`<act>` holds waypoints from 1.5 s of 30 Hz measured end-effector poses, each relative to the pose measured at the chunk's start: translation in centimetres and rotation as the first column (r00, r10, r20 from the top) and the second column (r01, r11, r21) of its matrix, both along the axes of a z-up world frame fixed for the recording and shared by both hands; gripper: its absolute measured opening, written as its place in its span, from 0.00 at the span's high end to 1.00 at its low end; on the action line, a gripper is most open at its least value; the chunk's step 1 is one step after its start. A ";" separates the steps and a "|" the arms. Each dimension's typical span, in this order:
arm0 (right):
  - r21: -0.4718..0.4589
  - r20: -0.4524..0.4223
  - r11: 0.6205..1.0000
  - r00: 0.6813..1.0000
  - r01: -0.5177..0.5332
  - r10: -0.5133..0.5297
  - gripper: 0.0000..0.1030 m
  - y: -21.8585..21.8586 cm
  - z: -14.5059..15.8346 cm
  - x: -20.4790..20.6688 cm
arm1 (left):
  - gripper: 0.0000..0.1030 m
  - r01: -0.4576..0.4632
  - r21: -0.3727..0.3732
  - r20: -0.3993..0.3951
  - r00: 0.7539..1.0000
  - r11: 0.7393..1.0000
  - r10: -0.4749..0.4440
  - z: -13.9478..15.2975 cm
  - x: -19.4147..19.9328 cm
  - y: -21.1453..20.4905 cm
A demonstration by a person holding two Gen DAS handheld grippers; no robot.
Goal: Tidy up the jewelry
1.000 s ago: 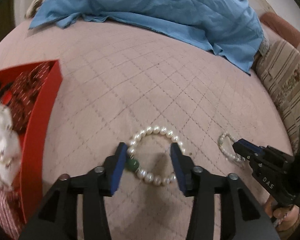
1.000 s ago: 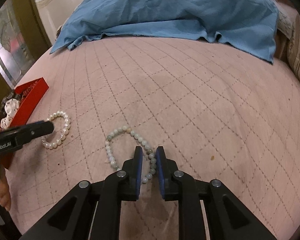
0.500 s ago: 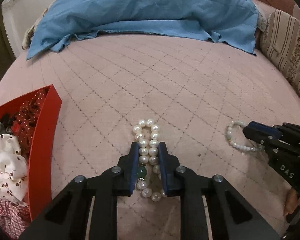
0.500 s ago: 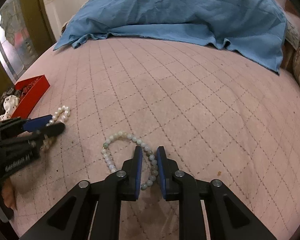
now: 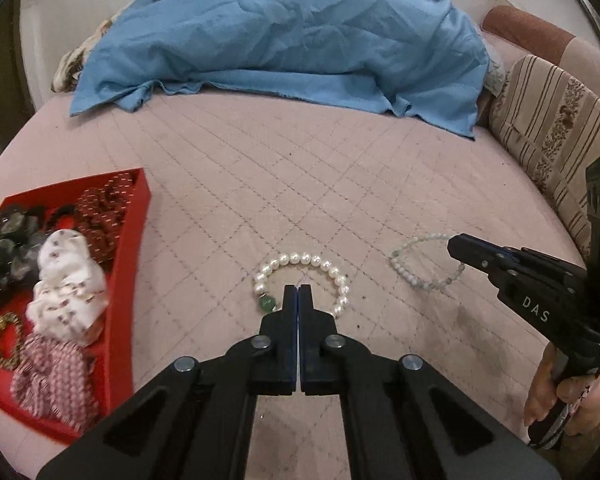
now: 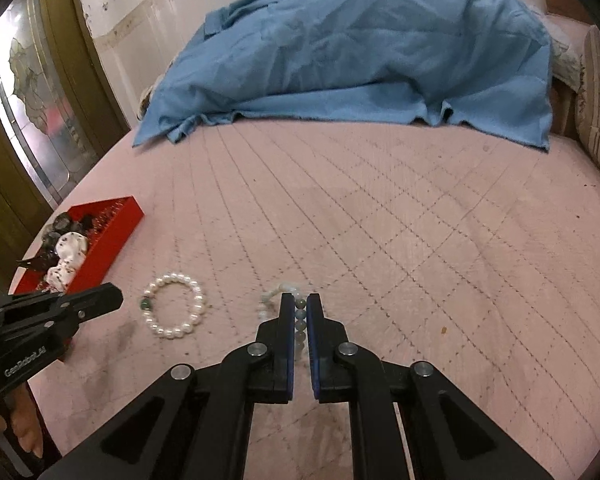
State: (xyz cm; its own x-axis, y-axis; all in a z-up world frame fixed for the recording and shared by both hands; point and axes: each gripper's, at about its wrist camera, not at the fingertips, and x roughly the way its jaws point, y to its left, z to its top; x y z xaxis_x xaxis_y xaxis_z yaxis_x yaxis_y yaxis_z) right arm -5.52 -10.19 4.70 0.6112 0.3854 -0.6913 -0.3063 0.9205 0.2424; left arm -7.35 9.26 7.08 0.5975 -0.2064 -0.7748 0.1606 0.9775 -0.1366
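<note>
My left gripper (image 5: 298, 292) is clenched empty at lower centre, above the white pearl bracelet with one green bead (image 5: 300, 282) on the pink quilted bed (image 5: 300, 184). My right gripper (image 6: 299, 300) pinches the pale green bead bracelet (image 6: 300, 314). The red tray (image 5: 134, 224) sits at left.

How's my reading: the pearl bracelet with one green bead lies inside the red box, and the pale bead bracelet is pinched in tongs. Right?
Not quite. The pearl bracelet lies on the pink bedcover, outside the red box and beside it, as the right wrist view shows. The pale bead bracelet is indeed pinched in the right tongs.
</note>
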 end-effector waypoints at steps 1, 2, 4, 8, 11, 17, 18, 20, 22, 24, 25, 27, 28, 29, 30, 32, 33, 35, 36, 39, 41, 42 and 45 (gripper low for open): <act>0.007 0.003 1.000 1.000 0.001 -0.001 0.93 0.0 0.2 -0.3 | 1.00 -0.005 -0.003 0.000 1.000 1.000 0.005 0.1 -0.3 0.2; 0.015 0.006 1.000 1.000 0.004 -0.004 0.93 0.1 0.4 -0.7 | 1.00 -0.010 -0.007 -0.002 1.000 1.000 0.010 0.1 -0.6 0.4; 0.023 0.014 1.000 1.000 0.009 -0.010 0.93 0.0 0.8 -1.6 | 1.00 -0.025 -0.024 -0.010 1.000 0.999 0.025 0.1 -1.0 1.1; 0.035 0.009 0.999 1.000 -0.009 0.008 0.93 0.2 1.0 -2.6 | 0.85 -0.010 -0.044 -0.068 0.998 0.999 0.007 -0.7 0.5 1.3; 0.025 -0.023 1.000 1.000 -0.010 0.010 0.84 0.2 0.1 -2.2 | 0.51 0.010 -0.011 -0.061 0.998 1.000 -0.010 -1.3 2.0 0.6; -0.017 -0.078 1.000 0.997 0.001 -0.002 0.57 -0.4 -2.0 -0.6 | 0.51 0.042 0.080 -0.097 0.995 0.996 -0.034 -3.7 5.9 -0.5; -0.022 -0.084 1.000 0.997 -0.005 0.003 0.57 -0.3 -2.3 -0.3 | 0.51 0.049 0.090 -0.108 0.993 0.995 -0.039 -4.3 6.4 -0.7; -0.037 -0.093 0.999 0.995 -0.026 0.022 0.57 0.1 -2.7 0.2 | 0.51 0.065 0.103 -0.117 0.992 0.992 -0.053 -5.1 7.1 -0.9; -0.086 -0.095 0.996 0.995 -0.040 0.032 0.57 0.8 -3.2 0.6 | 0.51 0.085 0.119 -0.101 0.992 0.989 -0.073 -5.2 7.1 -1.2; -0.111 -0.107 0.993 0.994 -0.049 0.037 0.57 1.0 -3.6 0.8 | 0.51 0.101 0.132 -0.099 0.991 0.986 -0.088 -5.2 7.0 -1.4; -0.110 -0.107 0.993 0.994 -0.050 0.038 0.57 0.9 -3.6 0.8 | 0.51 0.109 0.133 -0.097 0.991 0.985 -0.096 -5.2 6.9 -1.4; -0.103 -0.117 0.993 0.992 -0.057 0.044 0.57 0.7 -3.4 0.7 | 0.51 0.124 0.141 -0.094 0.989 0.982 -0.111 -5.2 6.6 -1.6; -0.104 -0.122 0.993 0.991 -0.062 0.049 0.57 0.7 -3.5 0.6 | 0.55 0.128 0.142 -0.091 0.989 0.982 -0.115 -5.1 6.4 -1.7; -0.113 -0.128 0.991 0.990 -0.067 0.052 0.57 0.6 -3.6 0.3 | 0.62 0.132 0.135 -0.090 0.989 0.982 -0.121 -5.1 6.2 -1.8; -0.124 -0.130 0.990 0.990 -0.070 0.054 0.57 0.7 -3.6 -0.1 | 0.70 0.132 0.133 -0.088 0.989 0.982 -0.121 -5.0 6.1 -1.9; -0.151 -0.121 0.985 0.991 -0.080 0.062 0.59 1.2 -3.7 -0.8 | 0.82 0.134 0.123 -0.088 0.988 0.983 -0.124 -4.8 5.9 -2.2; -0.170 -0.111 0.982 0.992 -0.084 0.065 0.66 1.6 -3.7 -1.2 | 0.89 0.132 0.122 -0.088 0.989 0.984 -0.122 -4.8 5.8 -2.4; -0.205 -0.088 0.975 0.994 -0.088 0.071 0.73 2.4 -3.6 -1.5 | 0.91 0.123 0.114 -0.086 0.990 0.986 -0.113 -4.6 5.6 -2.7; -0.217 -0.075 0.973 0.995 -0.084 0.069 0.82 2.5 -3.6 -1.6 | 0.91 0.119 0.103 -0.087 0.990 0.988 -0.110 -4.4 5.5 -2.7; -0.115 -0.087 0.990 0.994 -0.078 0.068 0.94 1.6 -3.2 -1.1 | 0.91 0.107 0.069 -0.089 0.991 0.992 -0.100 -3.9 4.9 -2.6; -0.069 -0.060 0.996 0.997 -0.051 0.047 0.94 0.9 -2.5 -1.1 | 0.91 0.093 0.055 -0.074 0.993 0.994 -0.089 -3.1 4.1 -2.3; -0.060 -0.043 0.997 0.998 -0.040 0.037 0.94 0.7 -2.0 -1.2 | 0.91 0.088 0.048 -0.068 0.994 0.995 -0.085 -2.7 3.8 -2.1; -0.018 0.000 1.000 1.000 -0.016 0.016 0.94 0.0 -0.6 -1.7 | 0.91 0.073 0.022 -0.047 0.996 0.997 -0.072 -1.4 2.4 -1.5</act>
